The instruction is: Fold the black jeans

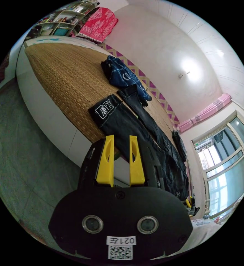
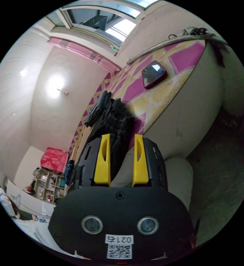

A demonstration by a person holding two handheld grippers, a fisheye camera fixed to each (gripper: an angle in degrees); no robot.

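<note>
In the left gripper view the black jeans (image 1: 144, 130) lie stretched out along the woven mat (image 1: 66, 77) from mid-frame toward the lower right, their far end hidden behind the left gripper (image 1: 120, 138), whose yellow jaws stand apart with nothing between them. In the right gripper view the jeans (image 2: 113, 122) are a dark bunched heap at centre, partly covered by the right gripper (image 2: 121, 137), its jaws likewise spread and empty. A blue garment (image 1: 124, 74) lies just above the jeans, and a dark phone (image 2: 153, 74) rests on the patterned cover (image 2: 182, 58) at upper right.

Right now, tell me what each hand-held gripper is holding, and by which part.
Nothing is held. The left hand-held gripper and the right hand-held gripper both have open jaws with a clear gap between them, and the black jeans lie flat on the bed.
</note>
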